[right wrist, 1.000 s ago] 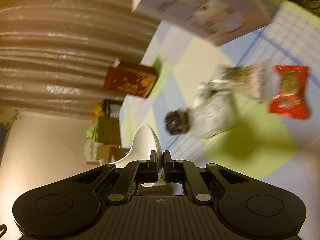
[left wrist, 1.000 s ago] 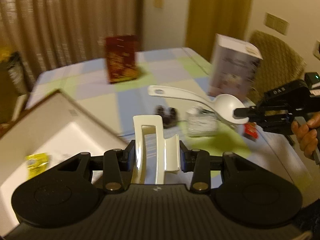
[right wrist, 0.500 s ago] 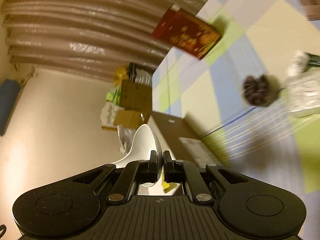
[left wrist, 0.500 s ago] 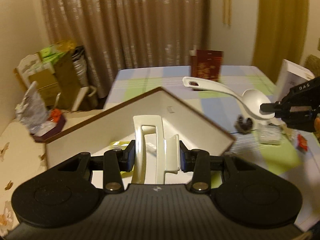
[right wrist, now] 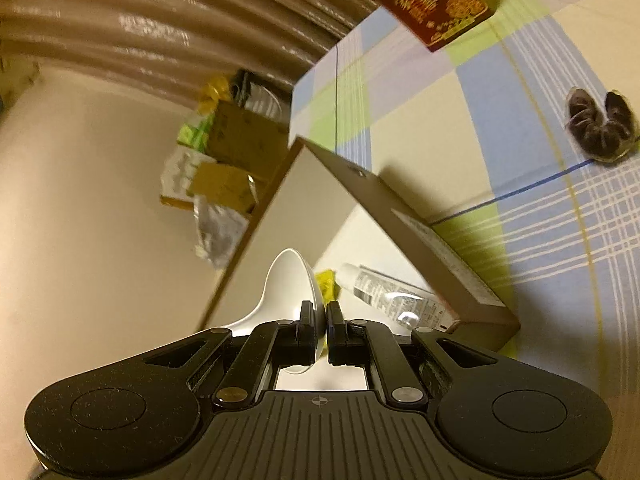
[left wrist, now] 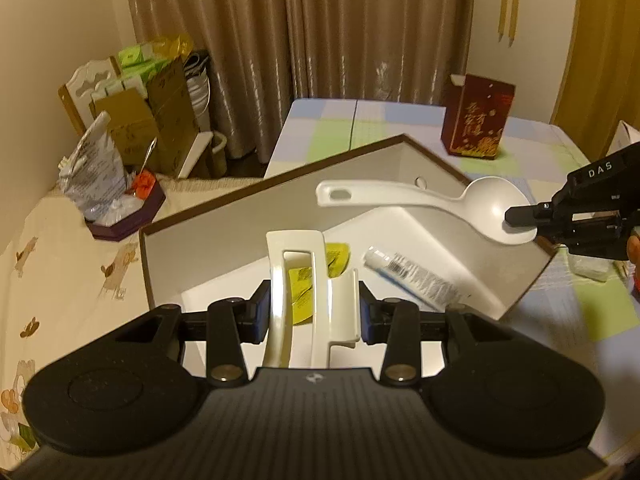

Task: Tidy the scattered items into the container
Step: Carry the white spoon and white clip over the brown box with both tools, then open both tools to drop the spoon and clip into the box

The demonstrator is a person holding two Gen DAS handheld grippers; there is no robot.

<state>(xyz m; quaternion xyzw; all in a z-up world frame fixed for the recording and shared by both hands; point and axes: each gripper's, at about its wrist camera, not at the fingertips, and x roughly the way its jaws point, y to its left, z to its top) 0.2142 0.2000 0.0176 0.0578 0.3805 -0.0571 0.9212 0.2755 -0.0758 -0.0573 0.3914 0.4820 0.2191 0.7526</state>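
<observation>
Left wrist view: our left gripper (left wrist: pixel 311 312) clamps cream clip-like holder (left wrist: pixel 308 280), perhaps spoon rest, above open box (left wrist: pixel 224 248); right gripper (left wrist: pixel 520 216) pinches white spoon (left wrist: pixel 420 204) over it; next, we release both inside.

Both grippers swung from the scattered table items, clip (left wrist: pixel 308 280) and spoon (left wrist: pixel 460 208) now over the box (left wrist: pixel 224 248)

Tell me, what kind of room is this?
Probably a room in someone's home: long curtains, a table with a checked tablecloth, and cardboard boxes piled in the corner.
</observation>
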